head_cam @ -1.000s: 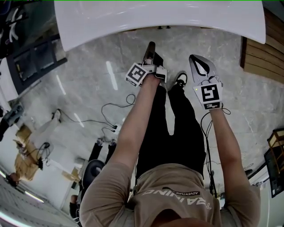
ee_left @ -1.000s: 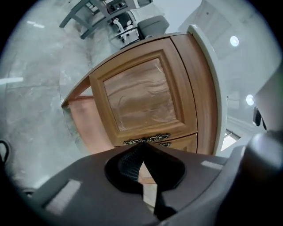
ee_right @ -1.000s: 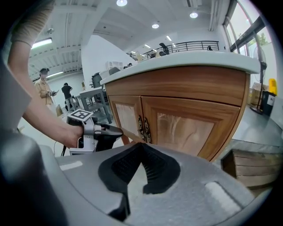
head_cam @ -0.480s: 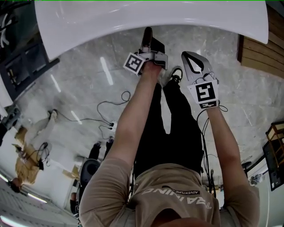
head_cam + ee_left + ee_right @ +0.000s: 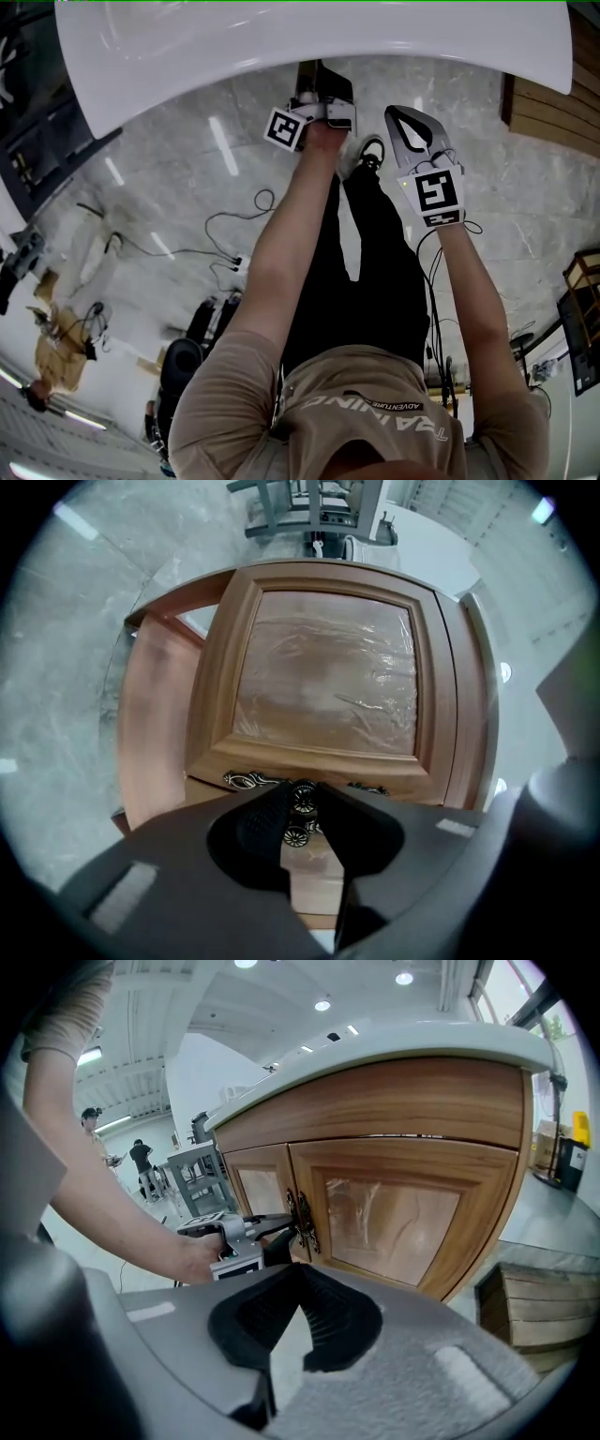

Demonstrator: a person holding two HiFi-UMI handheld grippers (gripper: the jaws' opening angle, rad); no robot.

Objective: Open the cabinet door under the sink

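The wooden cabinet under the white sink counter [image 5: 281, 37] has two panelled doors [image 5: 394, 1213] with ornate metal handles [image 5: 298, 1218] at the seam between them. My left gripper [image 5: 317, 89] reaches level under the counter edge. In the left gripper view its jaws [image 5: 302, 813] have just been closing, and a handle's round knobs [image 5: 302, 797] sit pinched between the tips in front of a film-covered door panel [image 5: 323, 677]. The right gripper view shows it [image 5: 272, 1232] at the handles. My right gripper [image 5: 405, 117] hangs back, shut and empty [image 5: 298, 1274].
A slatted wooden crate [image 5: 530, 1307] stands on the floor right of the cabinet. Cables [image 5: 234, 244] lie on the marble floor at the left. The person's legs and shoes [image 5: 380, 169] are below the grippers. A metal frame table [image 5: 197, 1180] and people stand far off.
In the head view my left gripper has moved up the picture, its fingers now partly under the counter edge. The right gripper has stayed about where it was.
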